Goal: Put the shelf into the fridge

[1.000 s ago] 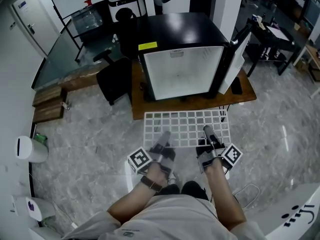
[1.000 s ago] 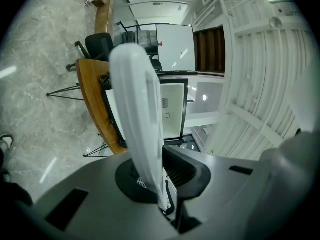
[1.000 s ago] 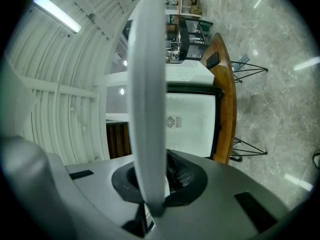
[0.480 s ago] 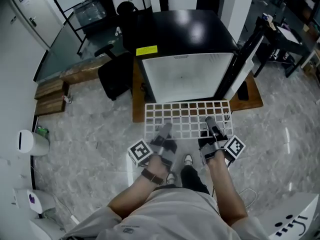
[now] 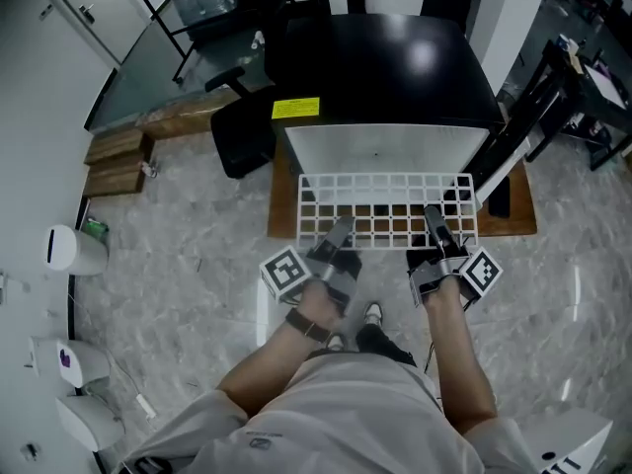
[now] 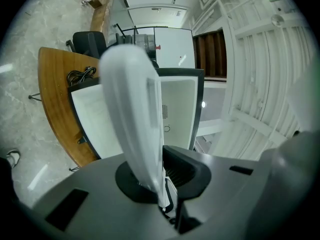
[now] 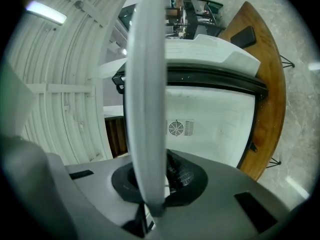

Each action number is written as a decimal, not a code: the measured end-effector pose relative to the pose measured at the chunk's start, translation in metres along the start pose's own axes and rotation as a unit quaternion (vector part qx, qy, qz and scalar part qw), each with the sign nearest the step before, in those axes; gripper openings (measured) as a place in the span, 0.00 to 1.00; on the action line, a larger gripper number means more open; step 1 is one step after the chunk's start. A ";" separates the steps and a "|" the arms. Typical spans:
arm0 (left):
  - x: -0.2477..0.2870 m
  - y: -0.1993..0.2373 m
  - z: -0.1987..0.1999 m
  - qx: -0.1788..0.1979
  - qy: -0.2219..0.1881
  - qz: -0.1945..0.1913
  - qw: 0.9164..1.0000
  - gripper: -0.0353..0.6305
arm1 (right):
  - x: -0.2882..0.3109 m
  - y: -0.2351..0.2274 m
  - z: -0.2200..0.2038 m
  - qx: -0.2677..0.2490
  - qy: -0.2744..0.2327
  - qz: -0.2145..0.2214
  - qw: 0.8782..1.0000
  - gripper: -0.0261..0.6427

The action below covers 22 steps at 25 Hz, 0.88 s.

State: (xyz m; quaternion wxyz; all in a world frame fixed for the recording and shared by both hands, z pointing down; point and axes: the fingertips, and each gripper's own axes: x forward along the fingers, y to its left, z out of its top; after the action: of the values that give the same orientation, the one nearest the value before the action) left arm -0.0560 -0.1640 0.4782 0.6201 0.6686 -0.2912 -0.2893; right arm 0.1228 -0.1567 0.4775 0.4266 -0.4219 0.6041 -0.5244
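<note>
The shelf (image 5: 387, 208) at centre frame is made of white coated wire; the fridge (image 5: 380, 67) above is topped in glossy black, set on a smooth wooden board (image 5: 517, 213), over a polished, marbled floor (image 5: 197, 250)

We log the shelf (image 5: 387, 208) as a white grid of square cells. Fridge (image 5: 395, 62): glossy black top, pale white inside, with a yellow label (image 5: 295, 108) near its front corner. Beneath it is a brown wood-grain platform (image 5: 513, 210). Floor (image 5: 197, 255) is grey, marbled with pale veins. Left gripper (image 5: 339, 230) and right gripper (image 5: 433, 217) are grey — each cube bears black-and-white square markers. Chair (image 5: 242, 141) is black.
</note>
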 end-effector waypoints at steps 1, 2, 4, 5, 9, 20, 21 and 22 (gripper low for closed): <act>0.003 -0.001 0.000 -0.001 0.001 -0.001 1.000 0.09 | 0.002 0.000 0.003 0.000 0.001 0.000 1.000 0.11; 0.006 0.000 0.001 -0.002 0.002 0.000 1.000 0.09 | 0.004 -0.001 0.005 0.000 0.002 0.000 1.000 0.11; 0.014 0.000 0.005 -0.009 0.003 -0.001 1.000 0.09 | 0.013 -0.004 0.009 -0.002 0.005 0.002 1.000 0.11; 0.020 -0.002 0.010 -0.017 0.001 -0.006 1.000 0.09 | 0.023 -0.006 0.012 -0.003 0.008 0.004 1.000 0.11; 0.045 -0.001 0.031 -0.025 -0.006 -0.002 1.000 0.09 | 0.057 -0.010 0.020 0.003 0.017 -0.003 1.000 0.11; 0.046 0.001 0.035 0.002 -0.008 -0.008 1.000 0.09 | 0.056 -0.008 0.017 0.024 0.020 -0.008 0.999 0.11; 0.048 0.002 0.033 0.000 -0.005 -0.009 1.000 0.09 | 0.054 -0.008 0.020 0.022 0.015 -0.010 1.000 0.11; 0.049 0.001 0.031 -0.004 -0.002 -0.010 1.000 0.09 | 0.053 -0.008 0.022 0.020 0.012 -0.010 1.000 0.11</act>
State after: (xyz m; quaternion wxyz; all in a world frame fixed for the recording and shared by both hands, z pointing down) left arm -0.0467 -0.2213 0.4765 0.6190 0.6684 -0.2851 -0.2980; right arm 0.1292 -0.2139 0.4801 0.4223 -0.4135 0.5940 -0.5457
